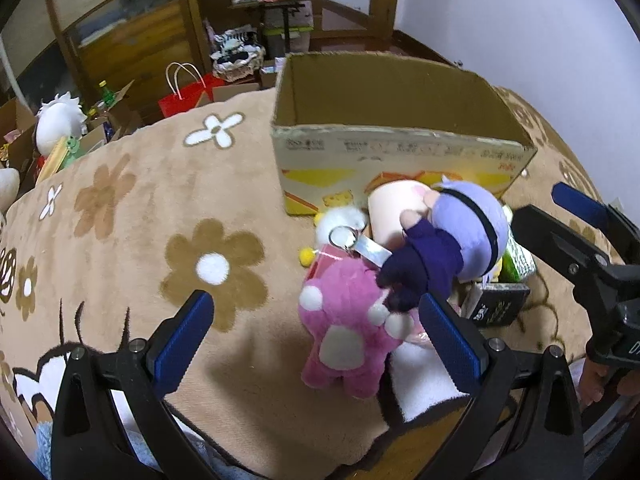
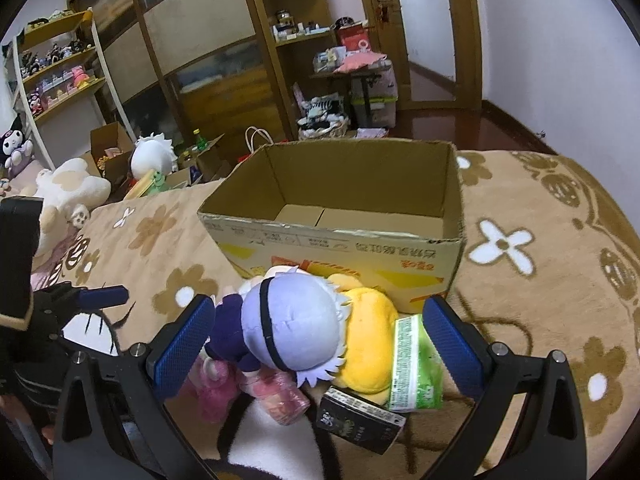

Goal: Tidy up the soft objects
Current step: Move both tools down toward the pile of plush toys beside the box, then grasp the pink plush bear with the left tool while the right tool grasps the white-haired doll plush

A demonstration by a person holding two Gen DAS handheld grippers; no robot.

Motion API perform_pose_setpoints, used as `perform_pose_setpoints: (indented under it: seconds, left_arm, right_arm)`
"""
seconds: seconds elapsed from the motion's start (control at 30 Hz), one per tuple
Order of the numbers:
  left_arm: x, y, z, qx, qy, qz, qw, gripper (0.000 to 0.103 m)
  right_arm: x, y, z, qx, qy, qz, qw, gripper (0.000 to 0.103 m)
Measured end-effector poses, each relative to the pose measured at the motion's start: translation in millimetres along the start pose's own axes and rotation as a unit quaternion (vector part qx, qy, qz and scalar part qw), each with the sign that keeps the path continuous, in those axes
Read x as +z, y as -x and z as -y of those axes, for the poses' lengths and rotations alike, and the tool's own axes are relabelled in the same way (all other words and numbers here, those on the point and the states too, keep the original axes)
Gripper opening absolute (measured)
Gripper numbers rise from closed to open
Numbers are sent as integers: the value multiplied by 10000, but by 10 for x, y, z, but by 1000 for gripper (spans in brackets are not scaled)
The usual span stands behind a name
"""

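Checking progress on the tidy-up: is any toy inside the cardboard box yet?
No, the right wrist view shows the cardboard box with a bare floor, while the purple-haired doll lies outside on the blanket.

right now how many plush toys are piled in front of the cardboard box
3 I can tell: a purple-haired doll on top, a pink plush at the left, and a yellow plush beneath the doll against the cardboard box. White fluff behind may be another, partly hidden.
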State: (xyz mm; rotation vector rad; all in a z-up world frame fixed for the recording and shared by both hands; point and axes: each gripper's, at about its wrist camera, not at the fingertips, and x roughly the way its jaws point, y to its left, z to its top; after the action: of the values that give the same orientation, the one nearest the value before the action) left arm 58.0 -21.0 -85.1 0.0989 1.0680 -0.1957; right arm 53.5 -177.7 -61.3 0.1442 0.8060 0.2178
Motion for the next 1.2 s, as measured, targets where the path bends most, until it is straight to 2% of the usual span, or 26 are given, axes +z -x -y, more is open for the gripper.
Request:
perform_pose_setpoints:
  seconds: [0.4, 0.47, 0.6, 0.83, 0.93, 1.1, 1.2]
  left_arm:
    - [-26, -392, 156, -60, -472, -611, 9970, 101]
    - [-33, -446, 165, -41, -501, -683, 9964, 101]
    - [-33, -541, 170, 67, -497, -823, 9953, 101]
    - [-30, -675, 113, 99, -337, -1051, 9938, 101]
    - [-37, -686, 118, 141, -421, -1025, 9937, 101]
    - [-40, -696, 127, 172, -467, -968, 9941, 98]
    - [-51, -740, 146, 143, -494, -1107, 9925, 96]
  right_arm:
    - [-16, -367, 31, 248, -58, -484, 9985, 102]
    - [-25, -429, 51, 287, -82, -569, 9979, 96]
    - [-26, -505, 74, 459, -208, -645, 9966, 91]
    - [-41, -518, 49, 674, -198, -691, 9951, 70]
    - [-44, -468, -56, 510, 92, -614, 9968, 66]
    - [-71, -482, -11, 611, -90, -677, 9958, 66]
    - [-90, -467, -66, 413, 132, -669, 9968, 65]
